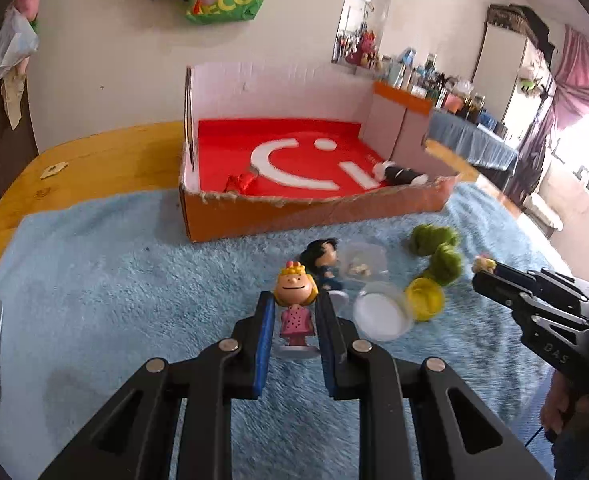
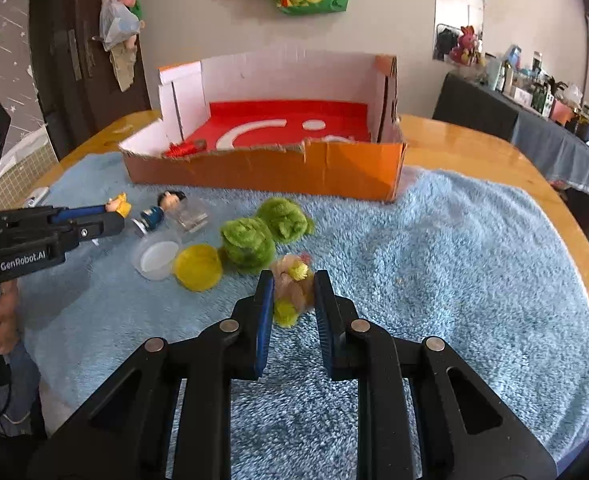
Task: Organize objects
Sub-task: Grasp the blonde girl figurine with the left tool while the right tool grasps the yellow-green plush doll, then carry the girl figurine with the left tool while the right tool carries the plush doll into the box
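Blonde figurine (image 1: 295,312) in pink dress sits clamped in left gripper (image 1: 294,316). Right gripper (image 2: 293,292) is clamped on fuzzy toy (image 2: 292,284). Orange box (image 2: 262,172) stands far.

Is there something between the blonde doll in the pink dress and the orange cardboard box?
Yes. A dark-haired figurine in blue lies on the blue towel between the blonde doll in the pink dress and the orange cardboard box.
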Demonstrator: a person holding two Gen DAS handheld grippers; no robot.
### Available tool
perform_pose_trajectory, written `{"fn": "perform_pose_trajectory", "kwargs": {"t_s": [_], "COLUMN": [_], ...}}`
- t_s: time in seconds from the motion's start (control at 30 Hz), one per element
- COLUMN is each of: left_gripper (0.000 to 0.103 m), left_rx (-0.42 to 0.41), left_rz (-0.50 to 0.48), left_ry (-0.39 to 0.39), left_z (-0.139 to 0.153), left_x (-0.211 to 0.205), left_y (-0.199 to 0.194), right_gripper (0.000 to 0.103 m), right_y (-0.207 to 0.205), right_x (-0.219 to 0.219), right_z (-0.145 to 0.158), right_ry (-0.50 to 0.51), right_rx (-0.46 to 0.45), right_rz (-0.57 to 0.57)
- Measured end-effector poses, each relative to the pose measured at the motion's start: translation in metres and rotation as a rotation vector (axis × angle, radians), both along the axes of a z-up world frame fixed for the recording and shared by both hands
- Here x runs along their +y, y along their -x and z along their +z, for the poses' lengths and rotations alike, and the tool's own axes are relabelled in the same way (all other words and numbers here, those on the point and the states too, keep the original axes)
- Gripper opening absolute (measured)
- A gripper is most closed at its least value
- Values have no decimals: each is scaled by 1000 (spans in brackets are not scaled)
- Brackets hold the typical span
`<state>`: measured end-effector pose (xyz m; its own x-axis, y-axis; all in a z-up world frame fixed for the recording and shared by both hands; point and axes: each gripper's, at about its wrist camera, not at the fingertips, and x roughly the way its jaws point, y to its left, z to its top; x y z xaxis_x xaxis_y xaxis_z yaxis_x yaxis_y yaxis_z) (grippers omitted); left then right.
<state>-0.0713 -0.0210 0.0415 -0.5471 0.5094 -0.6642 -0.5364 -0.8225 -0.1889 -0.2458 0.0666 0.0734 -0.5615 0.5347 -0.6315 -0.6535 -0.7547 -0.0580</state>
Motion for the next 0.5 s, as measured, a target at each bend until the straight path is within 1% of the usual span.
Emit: {"fn": "perform_pose_trajectory", "kwargs": {"t_s": [0.07,0.13,0.23,0.33,0.5], "left_gripper": [22,22,22,22,22], "left_rx": [31,82,136,152,156], "left_rz": [9,21,30,29,31], "left_ry": [-29,-40,-53,-70,-80], "left_z": [10,21,34,42,47], "left_x": [-3,-5,-6,-9,-15], "left_y": [-11,-23,-37,-46,-51], "right_gripper": [19,19,19,19,19], "right_y": [-2,-4,-5,-4,-4], "right_x": [-3,-8,-15,-21,-26], "right_z": [8,17,28,36,41], "right_ry": [-9,-25,-50,-66,-71], "right_rx": [25,51,73,87,93], "right_rz": [3,7,15,27,40]}}
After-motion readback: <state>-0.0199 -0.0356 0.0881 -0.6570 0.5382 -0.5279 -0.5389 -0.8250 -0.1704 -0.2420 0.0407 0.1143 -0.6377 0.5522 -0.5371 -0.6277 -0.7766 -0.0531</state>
